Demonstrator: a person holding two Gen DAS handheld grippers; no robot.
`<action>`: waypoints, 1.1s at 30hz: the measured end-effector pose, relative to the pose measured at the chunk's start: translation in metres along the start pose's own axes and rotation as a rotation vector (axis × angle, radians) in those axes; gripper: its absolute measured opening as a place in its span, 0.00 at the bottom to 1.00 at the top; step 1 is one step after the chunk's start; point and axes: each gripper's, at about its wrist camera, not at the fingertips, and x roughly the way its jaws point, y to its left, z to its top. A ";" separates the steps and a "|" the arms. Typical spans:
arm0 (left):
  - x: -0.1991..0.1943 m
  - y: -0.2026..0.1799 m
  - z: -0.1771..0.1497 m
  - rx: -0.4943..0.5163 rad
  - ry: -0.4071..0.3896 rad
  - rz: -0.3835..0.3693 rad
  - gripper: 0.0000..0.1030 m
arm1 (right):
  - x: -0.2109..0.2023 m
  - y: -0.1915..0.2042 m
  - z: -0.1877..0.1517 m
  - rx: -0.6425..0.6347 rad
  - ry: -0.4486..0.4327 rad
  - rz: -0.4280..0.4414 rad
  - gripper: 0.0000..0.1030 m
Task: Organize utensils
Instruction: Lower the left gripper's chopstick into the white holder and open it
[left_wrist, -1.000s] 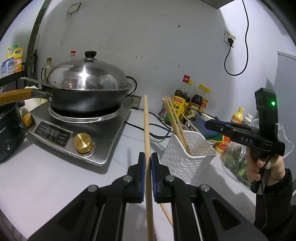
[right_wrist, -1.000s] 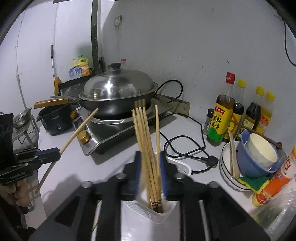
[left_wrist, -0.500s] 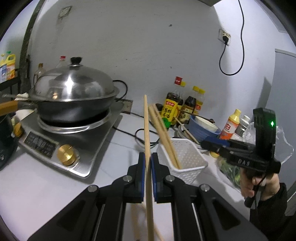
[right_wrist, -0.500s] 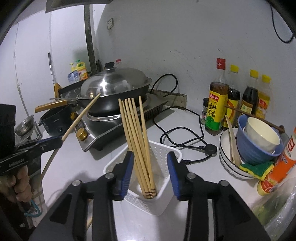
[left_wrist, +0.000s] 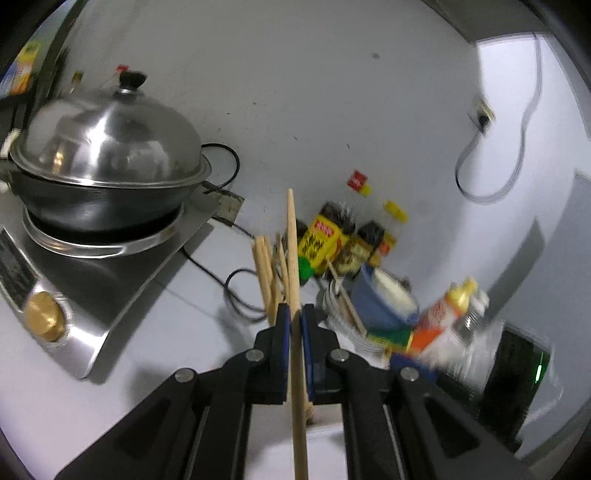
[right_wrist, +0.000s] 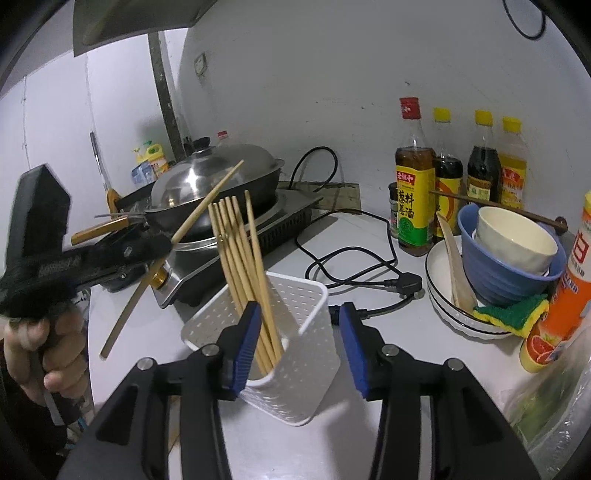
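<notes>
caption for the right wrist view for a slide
Open right gripper over white basket of chopsticks; left gripper brings another chopstick.

Readable markings — right wrist view. The front bottle (right_wrist: 414, 195) carries a yellow label with large dark Chinese characters, 葱姜料酒, above a green band with a round emblem; its smaller print is too fine to read. The orange bottle (right_wrist: 576, 273) at the right edge shows one large white character, 白. The left gripper (right_wrist: 147, 245) bears a line of pale lettering on its black side — illegible. Labels on the rear bottles are too small; the left wrist view is blurred.
</notes>
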 end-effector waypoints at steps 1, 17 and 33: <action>0.005 0.001 0.004 -0.024 -0.013 0.005 0.05 | 0.000 -0.003 -0.001 0.007 -0.002 0.004 0.41; 0.064 -0.009 -0.009 -0.165 -0.150 0.127 0.05 | -0.005 -0.042 -0.010 0.105 -0.052 -0.019 0.42; 0.041 -0.019 -0.022 -0.069 -0.056 0.083 0.29 | -0.015 -0.043 -0.008 0.105 -0.082 -0.041 0.45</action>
